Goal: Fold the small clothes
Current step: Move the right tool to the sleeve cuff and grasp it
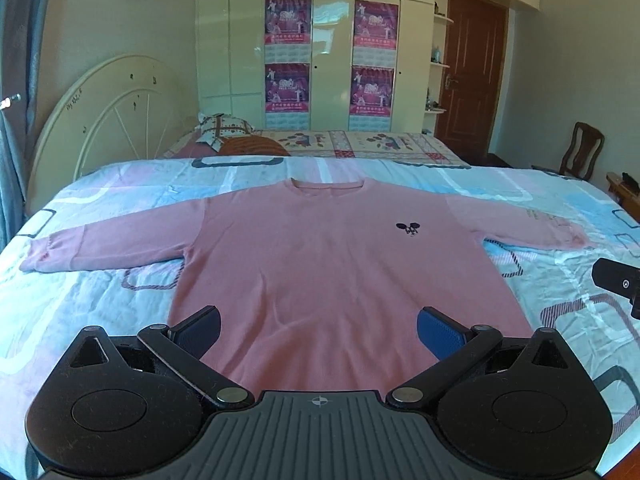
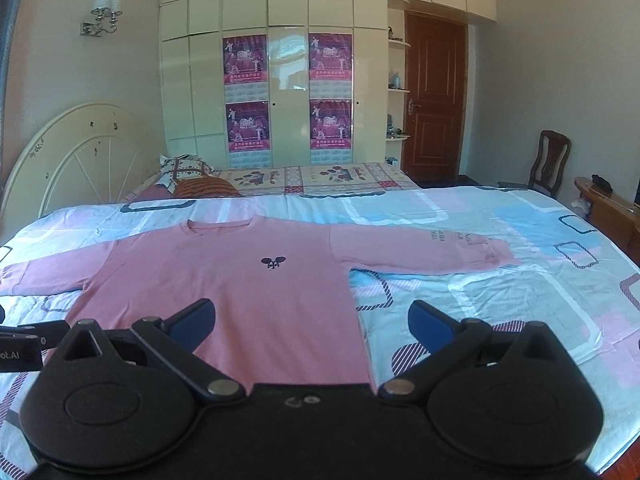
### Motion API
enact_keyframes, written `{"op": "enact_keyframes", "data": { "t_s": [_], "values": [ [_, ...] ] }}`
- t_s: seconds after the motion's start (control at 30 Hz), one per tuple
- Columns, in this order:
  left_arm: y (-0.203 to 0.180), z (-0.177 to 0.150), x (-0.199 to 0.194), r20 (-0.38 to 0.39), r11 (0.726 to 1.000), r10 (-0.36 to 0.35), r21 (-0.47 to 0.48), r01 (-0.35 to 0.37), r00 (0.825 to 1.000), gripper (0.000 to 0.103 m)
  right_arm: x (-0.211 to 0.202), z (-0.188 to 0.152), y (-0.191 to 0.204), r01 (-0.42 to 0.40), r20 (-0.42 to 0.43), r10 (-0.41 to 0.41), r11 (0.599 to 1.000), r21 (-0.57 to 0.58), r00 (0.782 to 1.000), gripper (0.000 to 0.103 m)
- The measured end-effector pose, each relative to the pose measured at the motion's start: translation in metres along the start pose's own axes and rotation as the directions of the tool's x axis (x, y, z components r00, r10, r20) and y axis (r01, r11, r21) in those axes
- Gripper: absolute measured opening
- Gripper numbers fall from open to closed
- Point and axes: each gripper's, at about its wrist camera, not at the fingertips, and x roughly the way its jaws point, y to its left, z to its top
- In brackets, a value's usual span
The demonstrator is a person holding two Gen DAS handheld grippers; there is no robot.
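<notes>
A pink long-sleeved sweater (image 1: 320,256) (image 2: 224,288) lies flat and face up on the bed, both sleeves spread out sideways, neck at the far side, a small dark mouse emblem on its chest. My left gripper (image 1: 318,332) hovers open over the middle of its hem, nothing between its blue pads. My right gripper (image 2: 310,320) is open too, above the hem's right corner, empty. Part of the right gripper shows at the right edge of the left wrist view (image 1: 618,280). The left gripper's body shows at the left edge of the right wrist view (image 2: 24,344).
The bed carries a pastel pink, blue and white patterned sheet (image 1: 560,280) (image 2: 500,300). A folded quilt and pillows (image 1: 248,140) lie at the far side by the cream headboard (image 1: 100,120). Beyond stand a wardrobe, a brown door and a wooden chair (image 2: 550,168).
</notes>
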Motion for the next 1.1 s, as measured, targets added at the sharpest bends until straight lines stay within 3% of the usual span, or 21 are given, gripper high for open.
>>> {"op": "enact_keyframes", "data": {
  "t_s": [0.1, 0.3, 0.47, 0.57, 0.7, 0.77, 0.87, 0.93, 1.0, 1.1],
  "values": [
    [0.001, 0.006, 0.016, -0.012, 0.997, -0.055, -0.061, 0.054, 0.998, 0.103, 0.006, 0.004, -0.009, 0.037, 0.001, -0.037, 0.999, 0.015, 0.999, 0.103],
    [-0.023, 0.02, 0.05, -0.022, 0.993, -0.104, -0.056, 0.102, 0.994, 0.103, 0.031, 0.012, -0.034, 0.088, -0.015, -0.088, 0.995, 0.043, 0.996, 0.103],
    [-0.05, 0.035, 0.077, -0.042, 0.997, -0.075, -0.003, 0.075, 0.996, 0.103, 0.068, 0.025, -0.056, 0.083, -0.01, -0.083, 0.994, 0.073, 0.997, 0.103],
    [-0.066, 0.047, 0.091, -0.006, 0.998, -0.058, 0.019, 0.058, 0.998, 0.103, 0.092, 0.038, -0.073, 0.081, -0.009, -0.081, 0.992, 0.094, 0.997, 0.103],
    [-0.096, 0.063, 0.118, 0.042, 0.996, 0.021, 0.08, -0.024, 0.999, 0.103, 0.125, 0.053, -0.105, 0.096, -0.001, -0.097, 0.987, 0.132, 0.995, 0.103],
    [-0.105, 0.071, 0.137, -0.002, 0.998, 0.015, 0.055, -0.014, 1.0, 0.103, 0.144, 0.057, -0.125, 0.112, -0.013, -0.112, 0.982, 0.154, 0.994, 0.103],
    [-0.111, 0.078, 0.163, -0.066, 0.997, -0.074, -0.036, 0.072, 0.995, 0.103, 0.172, 0.058, -0.161, 0.136, -0.037, -0.131, 0.97, 0.201, 0.991, 0.101],
    [-0.118, 0.079, 0.181, -0.088, 0.997, -0.062, -0.059, 0.057, 0.994, 0.103, 0.188, 0.058, -0.186, 0.162, -0.044, -0.156, 0.961, 0.224, 0.987, 0.099],
    [-0.13, 0.08, 0.198, -0.108, 1.0, -0.022, -0.024, 0.019, 0.994, 0.103, 0.205, 0.056, -0.215, 0.185, -0.056, -0.177, 0.947, 0.262, 0.983, 0.095],
    [-0.149, 0.084, 0.221, -0.136, 1.0, -0.001, 0.023, 0.005, 0.991, 0.103, 0.234, 0.049, -0.257, 0.212, -0.102, -0.188, 0.916, 0.341, 0.977, 0.08]
  ]
}}
